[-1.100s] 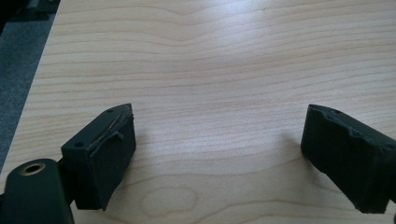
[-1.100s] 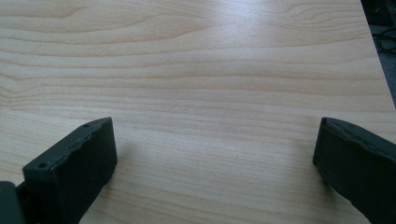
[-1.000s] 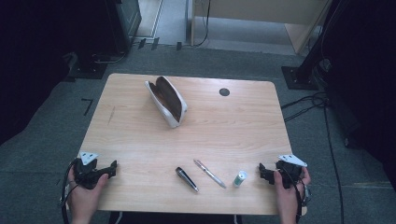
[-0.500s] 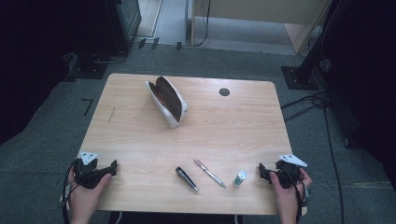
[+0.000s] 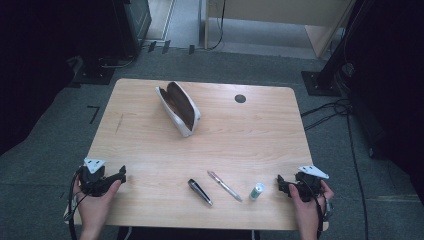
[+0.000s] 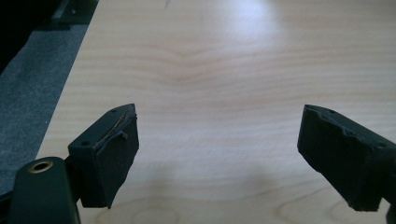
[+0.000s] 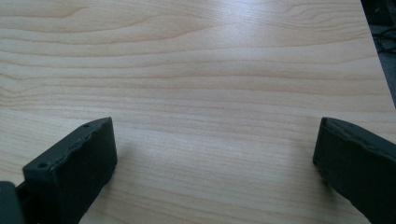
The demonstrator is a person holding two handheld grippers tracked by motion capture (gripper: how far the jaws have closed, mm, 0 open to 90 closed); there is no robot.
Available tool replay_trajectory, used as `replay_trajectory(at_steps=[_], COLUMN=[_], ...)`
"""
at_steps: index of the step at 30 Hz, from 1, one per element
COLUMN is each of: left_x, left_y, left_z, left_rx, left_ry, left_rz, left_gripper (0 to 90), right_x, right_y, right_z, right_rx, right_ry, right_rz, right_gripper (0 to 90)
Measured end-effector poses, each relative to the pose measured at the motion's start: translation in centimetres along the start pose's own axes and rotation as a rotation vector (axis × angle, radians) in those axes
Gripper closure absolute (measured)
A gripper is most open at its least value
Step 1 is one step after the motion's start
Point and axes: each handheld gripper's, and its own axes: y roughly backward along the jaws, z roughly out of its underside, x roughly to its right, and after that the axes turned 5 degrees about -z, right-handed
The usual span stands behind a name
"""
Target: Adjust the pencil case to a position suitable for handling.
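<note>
A white pencil case (image 5: pixel 179 108) with a brown lining lies open toward the back of the wooden table (image 5: pixel 240 135). Near the front edge lie a dark pen (image 5: pixel 200 192), a silver pen (image 5: pixel 224 185) and a small green-and-white tube (image 5: pixel 257 191). My left gripper (image 5: pixel 121 173) rests at the front left corner, held in a hand, jaws open and empty (image 6: pixel 219 154). My right gripper (image 5: pixel 280 183) sits at the front right corner, just right of the tube, jaws wide apart over bare wood (image 7: pixel 215 168).
A round black grommet (image 5: pixel 240 98) is set into the table's back right. Dark equipment stands (image 5: pixel 320 75) and cables (image 5: pixel 330 112) lie on the grey carpet around the table. The table's left edge (image 6: pixel 65 93) runs close to my left gripper.
</note>
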Motion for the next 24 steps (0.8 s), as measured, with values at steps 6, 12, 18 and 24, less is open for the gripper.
replay_trajectory(at_steps=[6, 12, 18, 24], left_x=[3.2, 6.0, 7.8, 8.9], left_y=[-0.1, -1.0, -1.4, -2.1], left_z=[-2.8, -5.1, -7.0, -8.6], left_rx=[0.019, 0.046, 0.081, 0.092], left_ry=[-0.028, -0.037, -0.037, -0.037], left_rz=[0.054, 0.083, 0.102, 0.117], left_gripper=[13.0, 13.3, 13.5, 13.8], right_x=[0.0, 0.0, 0.0, 0.0], right_y=[0.0, 0.0, 0.0, 0.0], right_z=[0.0, 0.0, 0.0, 0.0], right_rx=[0.0, 0.0, 0.0, 0.0], right_ry=[0.0, 0.0, 0.0, 0.002], right_rz=[0.0, 0.0, 0.0, 0.0], right_gripper=[0.0, 0.0, 0.0, 0.0])
